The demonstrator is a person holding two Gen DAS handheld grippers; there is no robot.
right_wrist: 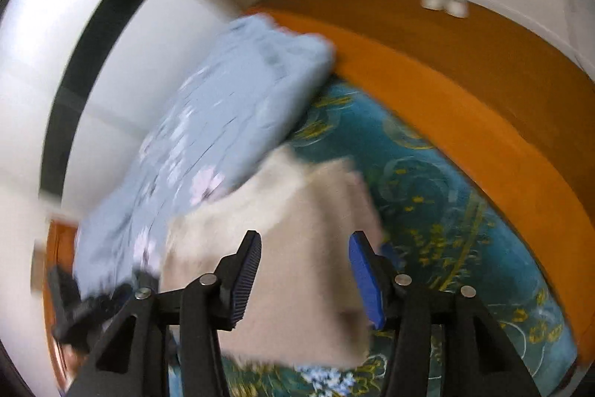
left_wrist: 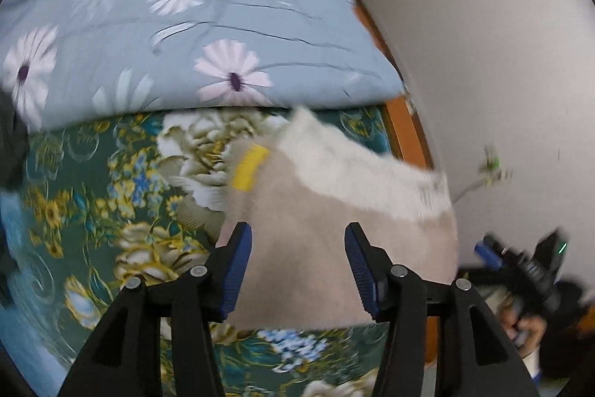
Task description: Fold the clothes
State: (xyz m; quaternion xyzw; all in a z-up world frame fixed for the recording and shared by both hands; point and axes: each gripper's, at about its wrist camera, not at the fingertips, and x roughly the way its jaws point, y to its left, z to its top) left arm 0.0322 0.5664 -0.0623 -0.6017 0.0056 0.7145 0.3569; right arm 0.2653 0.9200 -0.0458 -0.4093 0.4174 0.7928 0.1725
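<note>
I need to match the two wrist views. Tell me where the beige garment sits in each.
Left wrist: beige garment lies lower centre, beyond the tool's blue pads.
Right wrist: beige garment lies lower centre, likewise.
Shared landmark: light blue daisy quilt, just behind it.

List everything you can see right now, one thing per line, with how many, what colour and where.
garment: one, beige with a fluffy white part and a yellow tag, lying on the bedsheet ahead of both grippers
bedsheet: one, dark green floral, covering the bed
quilt: one, light blue with pale daisies, folded beyond the garment
bed frame: one, orange-brown wood, along the sheet's edge
wall: white, beside the bed
left gripper: one, black with blue pads, open above the garment
right gripper: one, black with blue pads, open above the garment
</note>
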